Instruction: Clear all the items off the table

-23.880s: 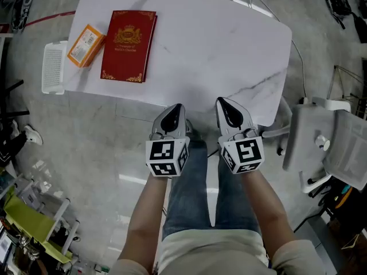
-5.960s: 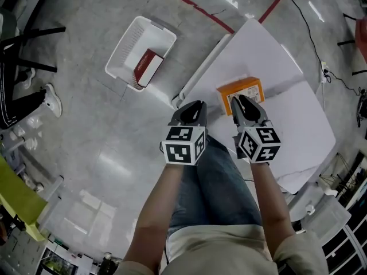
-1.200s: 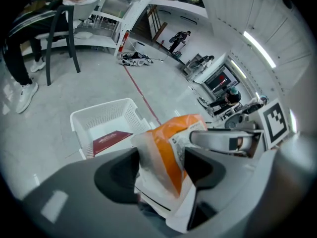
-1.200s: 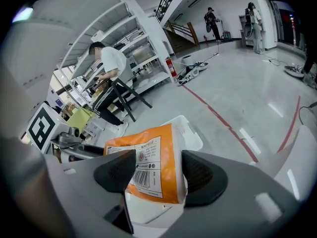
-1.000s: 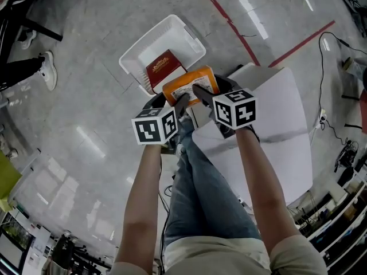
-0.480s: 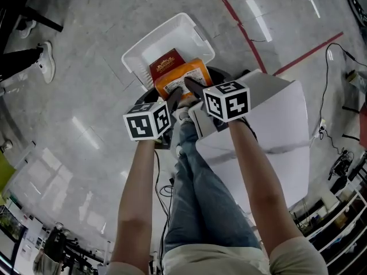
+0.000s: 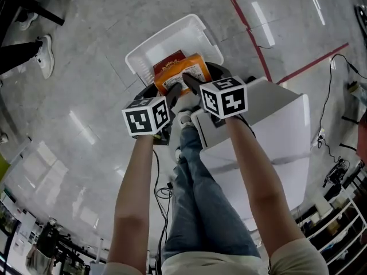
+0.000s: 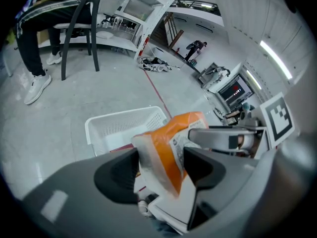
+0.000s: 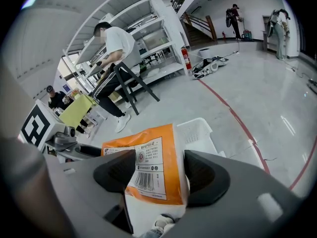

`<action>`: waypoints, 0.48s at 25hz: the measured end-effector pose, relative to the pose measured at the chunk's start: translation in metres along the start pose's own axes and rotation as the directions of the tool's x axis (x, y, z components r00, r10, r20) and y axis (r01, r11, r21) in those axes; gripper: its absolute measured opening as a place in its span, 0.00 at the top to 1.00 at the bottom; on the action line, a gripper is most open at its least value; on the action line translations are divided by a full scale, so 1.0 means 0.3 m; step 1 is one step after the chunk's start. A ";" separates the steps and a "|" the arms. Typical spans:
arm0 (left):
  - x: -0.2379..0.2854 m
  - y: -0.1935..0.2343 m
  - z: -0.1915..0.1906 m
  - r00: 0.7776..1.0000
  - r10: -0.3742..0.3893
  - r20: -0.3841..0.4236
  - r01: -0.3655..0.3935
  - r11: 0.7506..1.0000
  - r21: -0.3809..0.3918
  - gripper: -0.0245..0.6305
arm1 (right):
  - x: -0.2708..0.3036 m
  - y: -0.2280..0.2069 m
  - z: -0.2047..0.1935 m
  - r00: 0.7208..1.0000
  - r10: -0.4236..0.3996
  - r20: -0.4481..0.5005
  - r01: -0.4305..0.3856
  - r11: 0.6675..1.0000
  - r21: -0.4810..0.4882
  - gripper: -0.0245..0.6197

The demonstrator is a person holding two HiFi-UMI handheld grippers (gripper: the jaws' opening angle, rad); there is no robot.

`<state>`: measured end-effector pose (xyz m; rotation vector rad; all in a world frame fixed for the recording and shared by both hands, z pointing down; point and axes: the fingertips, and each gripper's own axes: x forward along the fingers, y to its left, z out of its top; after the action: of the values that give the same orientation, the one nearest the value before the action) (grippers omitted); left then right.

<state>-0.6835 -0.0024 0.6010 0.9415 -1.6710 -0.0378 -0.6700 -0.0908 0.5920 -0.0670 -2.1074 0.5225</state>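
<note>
My left tool (image 8: 162, 172) and right tool (image 9: 161, 177) both pinch the orange pack (image 9: 148, 162) between them. It seems light, soft and slippery, so opposite edges are the safest hold.

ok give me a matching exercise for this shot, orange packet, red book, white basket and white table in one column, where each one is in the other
Things
1. orange packet
2. red book
3. white basket
4. white table

Places
A. standing on the floor
B. below the person's right arm
C. gripped by the left hand-held gripper and the right hand-held gripper
D. lying in the basket

Pairs: 1-C, 2-D, 3-A, 4-B
</note>
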 end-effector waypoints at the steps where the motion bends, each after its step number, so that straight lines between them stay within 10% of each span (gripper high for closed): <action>1: 0.008 0.011 0.006 1.000 0.001 0.002 -0.001 1.000 -0.003 0.53 | 0.014 -0.001 0.006 1.000 0.001 0.000 -0.001 1.000 -0.003 0.50; 12: 0.071 0.103 0.029 1.000 0.017 -0.006 -0.017 1.000 -0.012 0.53 | 0.127 -0.013 0.023 1.000 -0.001 -0.008 0.001 1.000 0.020 0.49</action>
<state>-0.7083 0.0022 0.6302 0.9180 -1.6719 -0.0337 -0.6967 -0.0873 0.6202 -0.0561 -2.0938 0.5416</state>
